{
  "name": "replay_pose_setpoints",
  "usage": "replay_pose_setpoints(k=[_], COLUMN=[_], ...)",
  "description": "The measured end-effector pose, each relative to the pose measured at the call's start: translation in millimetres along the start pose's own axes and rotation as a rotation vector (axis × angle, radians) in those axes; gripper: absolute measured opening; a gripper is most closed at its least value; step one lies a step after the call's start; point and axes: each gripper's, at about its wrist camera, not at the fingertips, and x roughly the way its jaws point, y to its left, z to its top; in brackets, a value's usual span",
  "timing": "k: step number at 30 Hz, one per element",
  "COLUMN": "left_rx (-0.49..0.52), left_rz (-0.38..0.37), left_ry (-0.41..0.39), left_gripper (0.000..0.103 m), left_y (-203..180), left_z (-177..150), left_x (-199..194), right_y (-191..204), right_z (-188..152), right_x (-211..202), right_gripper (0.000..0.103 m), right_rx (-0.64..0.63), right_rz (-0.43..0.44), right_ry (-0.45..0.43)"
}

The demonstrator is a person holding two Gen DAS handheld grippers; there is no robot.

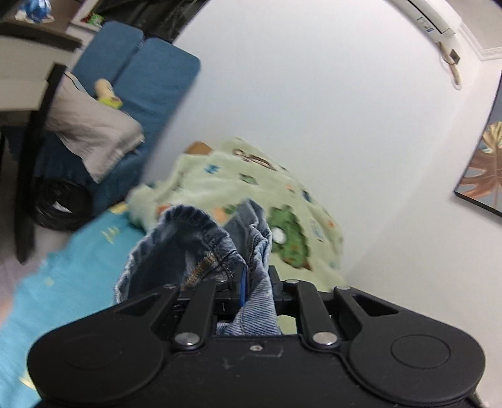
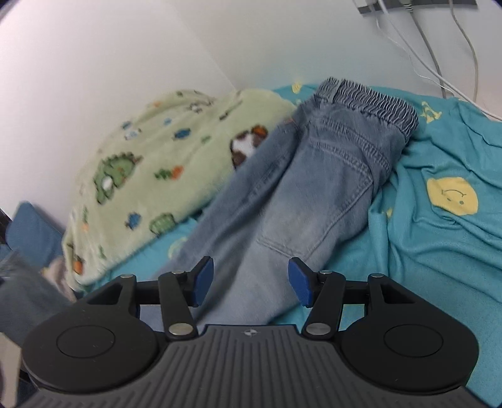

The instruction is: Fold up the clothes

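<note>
In the left wrist view the left gripper [image 1: 255, 282] has its jaws drawn close together, pinching a bunched fold of the jeans [image 1: 200, 248]; the denim spills up and out between the black fingers, with a dark hem and stitched seam showing just above them. Past that bunch lies the teal bed sheet [image 1: 78, 260], then a pale green fleece blanket [image 1: 251, 185] printed with small animals, heaped against the white wall [image 1: 313, 94]. Further left sits a blue sofa [image 1: 150, 75] with a grey cushion [image 1: 94, 138] on it, and an air conditioner [image 1: 433, 18] hangs high on the wall. In the right wrist view the right gripper [image 2: 251, 279] hovers with its jaws about half apart, the blue pads [image 2: 298, 279] gripping nothing, one on either side of the pale denim leg below. The jeans [image 2: 313, 175] stretch away over the sheet [image 2: 439, 251], the elastic waistband [image 2: 373, 100] at the far end, touching the fleece blanket [image 2: 157, 163]. White cables [image 2: 439, 62] run down the wall beyond.
</note>
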Motion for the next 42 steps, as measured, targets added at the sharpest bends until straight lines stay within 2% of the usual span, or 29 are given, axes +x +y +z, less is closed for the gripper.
replay_pose_setpoints(k=[7,11,16,20,22,24,25,27,29,32,36,42], left_rx=[-0.023,0.041,0.168,0.278,0.31,0.354,0.378,0.434,0.497,0.544,0.618,0.631], left_rz=[-0.046,-0.037,-0.01,0.006,-0.001,-0.018,-0.035,-0.061,-0.083,-0.113,-0.094,-0.026], left_ry=[0.058,0.127,0.245,0.302,0.311,0.338,0.365,0.389,0.401,0.403,0.392,0.353], left_gripper=[0.011,0.011,0.012,0.013,0.015,0.021,0.03,0.037,0.052,0.056,0.059,0.062], left_y=[-27,-38,-46,-45,-45,-50,-55,-64,-73,-77,-72,-45], left_z=[-81,-130,-182,-211,-218,-223,-225,-227,-228,-224,-216,-189], left_x=[23,41,63,71,73,73,72,65,54,35,9,-32], right_y=[-25,-35,-40,-36,-34,-30,-28,-24,-21,-19,-14,3], right_z=[17,21,24,24,24,22,21,19,16,14,10,-2], right_x=[-9,-8,-3,-1,-1,0,1,3,5,5,2,3], right_gripper=[0.057,0.057,0.057,0.057,0.057,0.057,0.057,0.057,0.057,0.057,0.057,0.057], right_rx=[0.163,0.21,0.204,0.102,0.052,0.01,-0.009,-0.042,-0.063,-0.073,-0.094,-0.158], right_rz=[0.075,0.087,0.078,0.058,0.044,0.035,0.031,0.024,0.02,0.025,0.032,0.069], right_ry=[-0.021,-0.02,-0.008,0.013,0.01,0.01,0.011,0.019,0.029,0.037,0.037,0.051])
